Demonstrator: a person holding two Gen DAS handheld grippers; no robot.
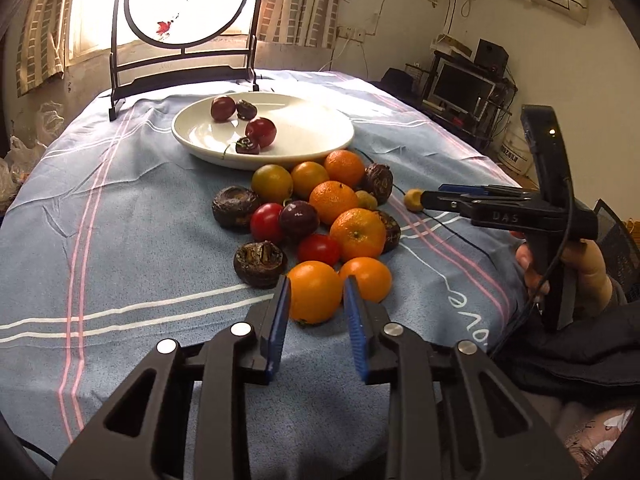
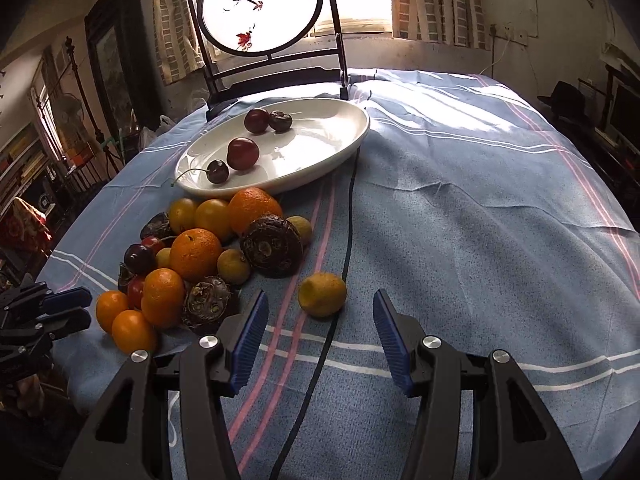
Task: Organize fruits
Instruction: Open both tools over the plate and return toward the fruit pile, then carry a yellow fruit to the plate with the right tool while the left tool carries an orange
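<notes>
The left gripper (image 1: 316, 300) is clamping its fingers on the nearest orange (image 1: 314, 297) in the pile on the counter (image 1: 120, 240). The right gripper (image 2: 320, 312) is hovering, fingers apart, before a small yellow fruit (image 2: 322, 294) lying near the white plate (image 2: 320, 148).

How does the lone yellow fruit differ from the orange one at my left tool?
The yellow fruit is dull and dimpled; the orange fruit is bright and smooth. The yellow fruit lies apart from the pile, ahead of the open right tool, untouched; the orange fruit sits at the pile's near edge, between the shut left tool's pads. Both are small, round, on the cloth, not the plate.
</notes>
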